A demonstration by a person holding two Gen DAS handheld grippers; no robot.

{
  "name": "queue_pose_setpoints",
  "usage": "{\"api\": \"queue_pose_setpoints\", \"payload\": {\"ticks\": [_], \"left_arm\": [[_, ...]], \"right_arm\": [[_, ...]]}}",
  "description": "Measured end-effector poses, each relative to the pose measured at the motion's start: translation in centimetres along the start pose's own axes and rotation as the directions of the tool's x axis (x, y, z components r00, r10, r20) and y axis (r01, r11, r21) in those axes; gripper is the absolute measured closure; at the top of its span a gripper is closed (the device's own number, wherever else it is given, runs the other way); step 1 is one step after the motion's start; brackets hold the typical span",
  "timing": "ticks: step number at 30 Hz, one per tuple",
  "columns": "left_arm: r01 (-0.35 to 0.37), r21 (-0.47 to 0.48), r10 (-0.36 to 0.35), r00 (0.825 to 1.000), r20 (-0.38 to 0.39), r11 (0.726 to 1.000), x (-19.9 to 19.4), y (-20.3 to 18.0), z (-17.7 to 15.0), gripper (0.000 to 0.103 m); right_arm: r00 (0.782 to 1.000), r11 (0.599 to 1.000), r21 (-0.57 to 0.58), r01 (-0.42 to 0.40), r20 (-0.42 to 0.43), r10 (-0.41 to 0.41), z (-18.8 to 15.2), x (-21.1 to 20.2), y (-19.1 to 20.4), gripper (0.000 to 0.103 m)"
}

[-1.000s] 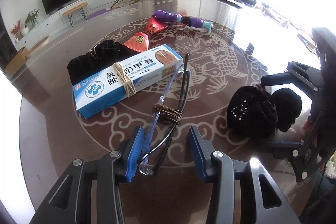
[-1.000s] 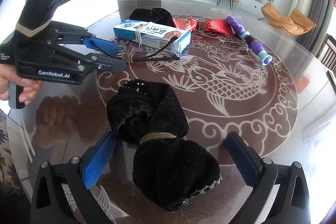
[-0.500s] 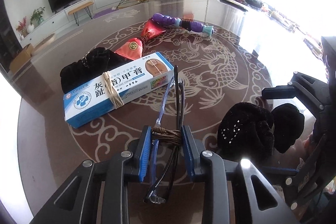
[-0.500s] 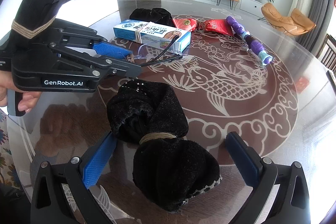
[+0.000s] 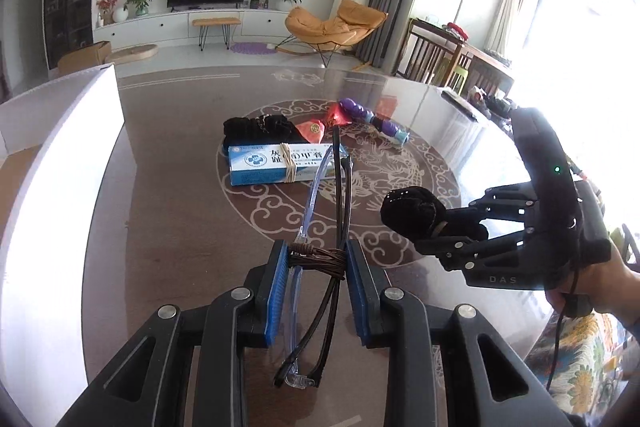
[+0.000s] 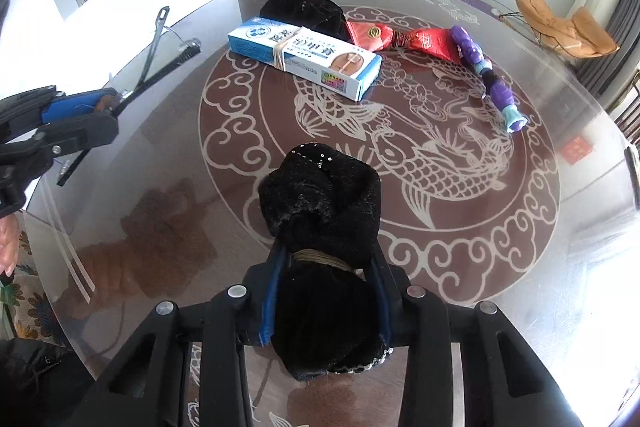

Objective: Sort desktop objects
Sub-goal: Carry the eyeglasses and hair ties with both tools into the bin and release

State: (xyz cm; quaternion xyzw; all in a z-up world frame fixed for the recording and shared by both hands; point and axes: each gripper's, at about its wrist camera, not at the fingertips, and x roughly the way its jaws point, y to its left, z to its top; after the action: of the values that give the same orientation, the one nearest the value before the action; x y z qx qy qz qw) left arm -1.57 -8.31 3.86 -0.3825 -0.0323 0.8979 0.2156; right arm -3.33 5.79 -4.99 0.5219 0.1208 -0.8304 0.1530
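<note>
Holding Two Bundles Above the Table

Left gripper (image 5: 317, 279) is clamped on tied glasses (image 5: 320, 259), raised off the table (image 5: 168, 187); the lens ends are cut off by its fingers. Right gripper (image 6: 326, 291) is closed on a black cloth bundle (image 6: 320, 195), whose rear half hides its pads. Blue box (image 6: 304, 57) lies mid-table.

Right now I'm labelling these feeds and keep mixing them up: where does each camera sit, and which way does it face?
Left wrist: sits on the left gripper, facing across the table toward the TV wall; its fingers clamp the tied glasses; the person's right hand shows.
Right wrist: sits on the right gripper, facing the same wall; its fingers clamp the black bundle.
Shared: the blue box, and each other's gripper.
</note>
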Motion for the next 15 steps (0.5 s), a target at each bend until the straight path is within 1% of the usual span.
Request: {"api": "queue_pose_setpoints", "payload": {"ticks": [3, 5, 7, 9, 11, 13, 15], "left_arm": [[0.009, -0.066, -0.004, 0.997, 0.075, 0.998, -4.7, 2.1, 1.3, 0.075], [-0.017, -0.098, 0.028, 0.993, 0.118, 0.995, -7.9, 4.3, 2.0, 0.075], [-0.056, -0.139, 0.076, 0.987, 0.144, 0.989, -10.9, 7.2, 2.3, 0.075], [-0.117, -0.184, 0.146, 0.978, 0.151, 0.976, -13.7, 10.6, 2.2, 0.075], [-0.210, -0.220, 0.243, 0.960, 0.137, 0.953, -15.8, 14.1, 1.6, 0.075], [-0.282, -0.272, 0.318, 0.943, 0.097, 0.920, -17.1, 17.9, 0.6, 0.075], [-0.349, -0.317, 0.381, 0.923, 0.043, 0.882, -17.8, 21.3, -0.8, 0.075]], "right_arm": [[0.998, 1.000, -0.003, -0.014, 0.062, 0.014, 2.2, -3.3, 2.0, 0.065], [0.991, 0.999, -0.019, -0.047, 0.128, 0.049, 4.5, -5.7, 4.2, 0.065], [0.975, 0.994, -0.046, -0.096, 0.197, 0.103, 7.0, -8.3, 7.2, 0.065], [0.950, 0.984, -0.090, -0.155, 0.259, 0.174, 9.6, -10.5, 11.0, 0.064], [0.917, 0.962, -0.140, -0.233, 0.297, 0.266, 11.8, -12.1, 15.3, 0.064], [0.880, 0.926, -0.195, -0.323, 0.299, 0.369, 13.5, -12.8, 20.0, 0.064], [0.849, 0.884, -0.249, -0.395, 0.270, 0.455, 14.7, -12.8, 24.7, 0.064]]}}
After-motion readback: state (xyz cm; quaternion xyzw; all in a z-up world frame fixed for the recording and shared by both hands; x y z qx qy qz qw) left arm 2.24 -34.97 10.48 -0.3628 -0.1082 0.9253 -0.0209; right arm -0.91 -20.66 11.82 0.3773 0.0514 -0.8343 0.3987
